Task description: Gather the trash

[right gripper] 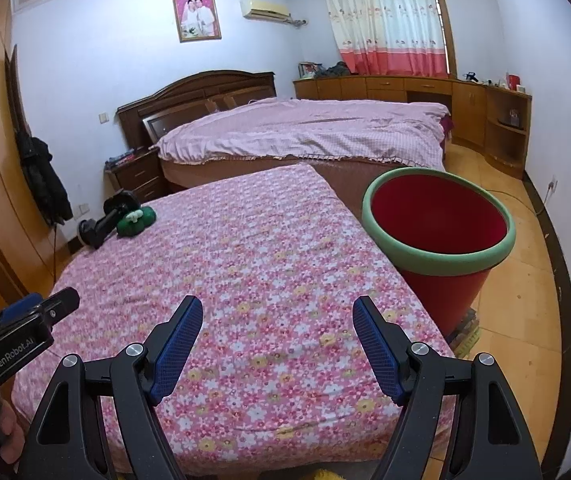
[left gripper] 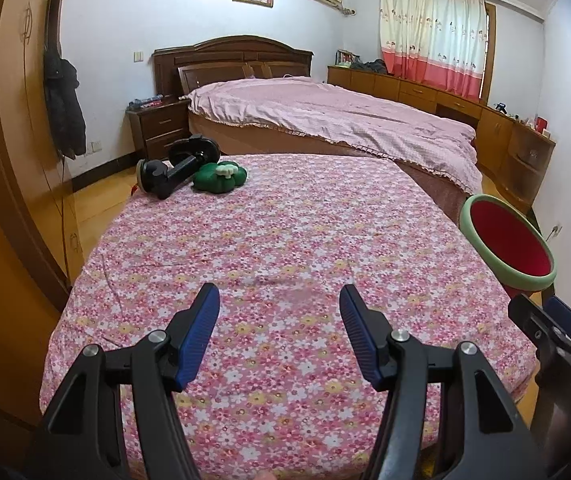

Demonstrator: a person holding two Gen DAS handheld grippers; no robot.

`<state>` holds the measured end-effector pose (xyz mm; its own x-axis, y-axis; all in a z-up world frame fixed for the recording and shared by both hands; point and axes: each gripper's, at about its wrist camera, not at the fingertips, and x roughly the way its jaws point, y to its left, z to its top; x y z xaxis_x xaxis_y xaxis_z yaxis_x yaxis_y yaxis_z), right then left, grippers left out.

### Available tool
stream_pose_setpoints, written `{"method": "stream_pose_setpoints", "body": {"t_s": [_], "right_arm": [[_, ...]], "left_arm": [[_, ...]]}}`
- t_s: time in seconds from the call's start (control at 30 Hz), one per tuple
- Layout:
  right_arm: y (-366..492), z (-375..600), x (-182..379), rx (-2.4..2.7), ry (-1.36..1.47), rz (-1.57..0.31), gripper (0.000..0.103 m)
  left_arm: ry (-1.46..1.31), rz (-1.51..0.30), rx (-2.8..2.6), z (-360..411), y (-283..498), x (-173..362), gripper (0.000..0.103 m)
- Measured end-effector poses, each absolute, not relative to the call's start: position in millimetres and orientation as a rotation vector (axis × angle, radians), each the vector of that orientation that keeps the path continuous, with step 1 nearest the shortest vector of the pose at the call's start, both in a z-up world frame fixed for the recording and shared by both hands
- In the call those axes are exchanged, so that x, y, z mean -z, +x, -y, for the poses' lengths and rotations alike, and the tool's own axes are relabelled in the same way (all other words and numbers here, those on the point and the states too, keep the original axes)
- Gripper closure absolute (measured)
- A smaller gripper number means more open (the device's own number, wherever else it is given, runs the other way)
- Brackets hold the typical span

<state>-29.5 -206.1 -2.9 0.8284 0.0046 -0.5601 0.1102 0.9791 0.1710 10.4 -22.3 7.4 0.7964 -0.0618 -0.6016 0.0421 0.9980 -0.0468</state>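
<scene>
Left wrist view shows your left gripper (left gripper: 279, 308) held over the near end of the flowered bedspread (left gripper: 285, 240), its two blue pads spread wide with nothing between them. Your right gripper (right gripper: 277, 320) hangs the same way in its own view, two pads apart and empty, above the same cloth.

One red bin with a green rim (right gripper: 439, 216) stands on the floor at the right edge of this near bed, touching or just beside the mattress; you can see down into it, and its red inside looks bare. No scrap of trash can be made out on the spread from either view.

Two things lie at the far left corner of the bedspread: one black clamp-like device (left gripper: 177, 170) and, touching it on the right, one green plush toy (left gripper: 219, 178). Beyond stands a second bed under one pink quilt (left gripper: 325, 120).
</scene>
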Motion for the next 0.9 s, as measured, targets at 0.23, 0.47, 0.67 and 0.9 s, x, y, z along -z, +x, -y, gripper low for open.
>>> {"method": "stream_pose_setpoints", "body": {"t_s": [0.23, 0.47, 0.67, 0.9], "right_arm": [[-33.7, 202.7, 2.6, 0.057, 0.185, -0.585, 0.025], [-35.2, 201.7, 1.2, 0.050, 0.177, -0.579, 0.025], [-35.3, 200.8, -0.6, 0.051, 0.174, -0.576, 0.025], [-34.7, 199.0, -1.2, 0.050, 0.170, -0.579, 0.025]], "left_arm": [[-0.037, -0.651, 0.052, 22.9, 10.1, -8.3, 0.041], [-0.035, -0.654, 0.048, 23.2, 10.4, -7.3, 0.041], [-0.034, -0.655, 0.045, 23.1, 10.1, -7.0, 0.041], [-0.042, -0.664, 0.041, 21.9, 10.4, -5.1, 0.041]]}}
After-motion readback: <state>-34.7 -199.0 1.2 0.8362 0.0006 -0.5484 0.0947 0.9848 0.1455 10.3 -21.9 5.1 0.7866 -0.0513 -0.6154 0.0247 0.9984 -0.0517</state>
